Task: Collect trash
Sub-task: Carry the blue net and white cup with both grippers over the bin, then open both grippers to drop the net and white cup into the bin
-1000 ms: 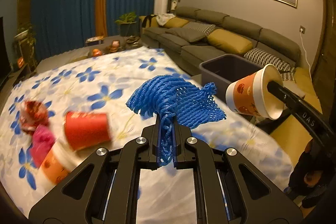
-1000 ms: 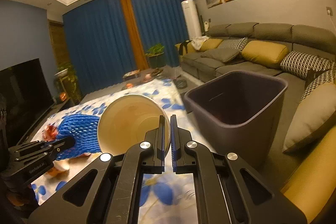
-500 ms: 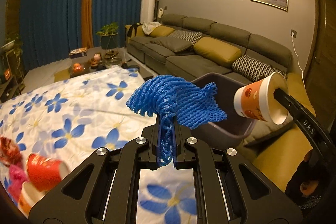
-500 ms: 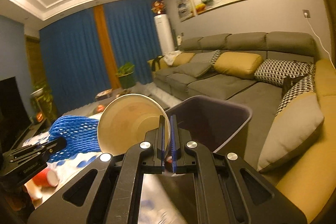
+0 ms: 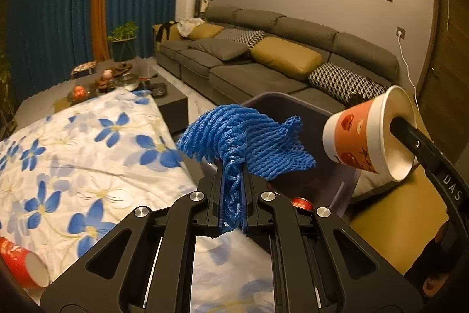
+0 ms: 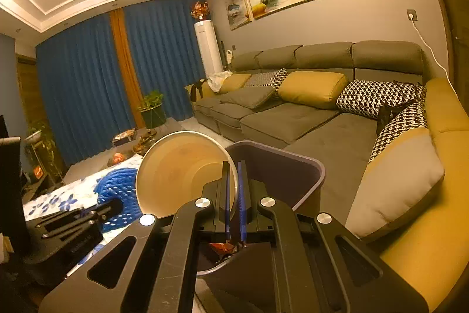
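Two grippers, each clamped on one piece of trash. Left gripper (image 5: 233,189) closed narrow on one blue foam net (image 5: 246,143), pinched between the pads, bulk of the net fanned out above the tips and hung over the near rim of one dark bin (image 5: 346,189). Right gripper (image 6: 233,195) closed narrow on the rim of one paper cup (image 6: 181,175), one finger inside the mouth, one outside; cup held on its side, mouth toward the camera, above the bin's (image 6: 296,163) left rim. Same cup (image 5: 366,137) seen from the left wrist: orange band, white rim, just right of the net and over the bin's far right corner. Inside the bin, one red crumpled scrap (image 6: 225,247) at the bottom. On the flowered cloth (image 5: 88,154), one red cup (image 5: 20,263) lying on its side at the near left edge, well apart from the bin. Bin placed just beyond the cloth's right edge, in front of one grey sofa (image 5: 263,60).
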Demonstrator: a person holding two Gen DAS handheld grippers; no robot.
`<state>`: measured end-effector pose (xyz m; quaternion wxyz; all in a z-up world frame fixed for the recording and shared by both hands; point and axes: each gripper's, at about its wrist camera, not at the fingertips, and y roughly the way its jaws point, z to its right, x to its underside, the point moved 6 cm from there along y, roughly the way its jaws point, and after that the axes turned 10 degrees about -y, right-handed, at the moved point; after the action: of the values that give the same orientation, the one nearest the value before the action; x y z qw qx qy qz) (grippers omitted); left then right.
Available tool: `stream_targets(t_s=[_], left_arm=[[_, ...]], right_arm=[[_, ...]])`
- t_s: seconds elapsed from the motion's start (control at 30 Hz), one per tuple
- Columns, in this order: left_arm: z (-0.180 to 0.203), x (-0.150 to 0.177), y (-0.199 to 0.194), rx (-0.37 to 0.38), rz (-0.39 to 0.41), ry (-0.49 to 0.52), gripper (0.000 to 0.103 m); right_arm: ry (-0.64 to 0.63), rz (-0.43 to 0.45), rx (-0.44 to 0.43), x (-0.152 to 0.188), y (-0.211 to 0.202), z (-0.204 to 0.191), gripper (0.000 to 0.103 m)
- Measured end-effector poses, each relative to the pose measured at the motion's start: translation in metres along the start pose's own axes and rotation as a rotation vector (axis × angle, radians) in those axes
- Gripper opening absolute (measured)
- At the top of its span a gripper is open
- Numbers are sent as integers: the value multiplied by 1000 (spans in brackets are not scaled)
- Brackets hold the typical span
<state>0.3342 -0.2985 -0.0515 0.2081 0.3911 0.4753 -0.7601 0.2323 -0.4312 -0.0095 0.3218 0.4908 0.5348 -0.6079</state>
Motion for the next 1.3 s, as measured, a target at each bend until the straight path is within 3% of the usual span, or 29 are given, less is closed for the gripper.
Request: stream_targets(t_s=[0.3, 0.83, 0.97, 1.07, 1.13, 1.2, 1.3], left_arm=[[8, 10, 25, 78, -40, -36, 8], [21, 19, 43, 149, -98, -41, 9], [20, 21, 48, 202, -130, -68, 11], [19, 23, 48, 243, -140, -76, 26], [16, 25, 46, 268, -141, -102, 57], [12, 25, 42, 281, -130, -117, 70], [0, 26, 39, 269, -137, -144, 78]], right_arm=[[16, -27, 7, 10, 14, 6, 6], [2, -82, -4, 22, 36, 0, 6], [0, -97, -4, 26, 37, -4, 6], [3, -107, 0, 28, 40, -2, 6], [8, -117, -3, 30, 42, -1, 6], [10, -130, -8, 33, 45, -2, 6], [6, -144, -6, 36, 48, -2, 6]])
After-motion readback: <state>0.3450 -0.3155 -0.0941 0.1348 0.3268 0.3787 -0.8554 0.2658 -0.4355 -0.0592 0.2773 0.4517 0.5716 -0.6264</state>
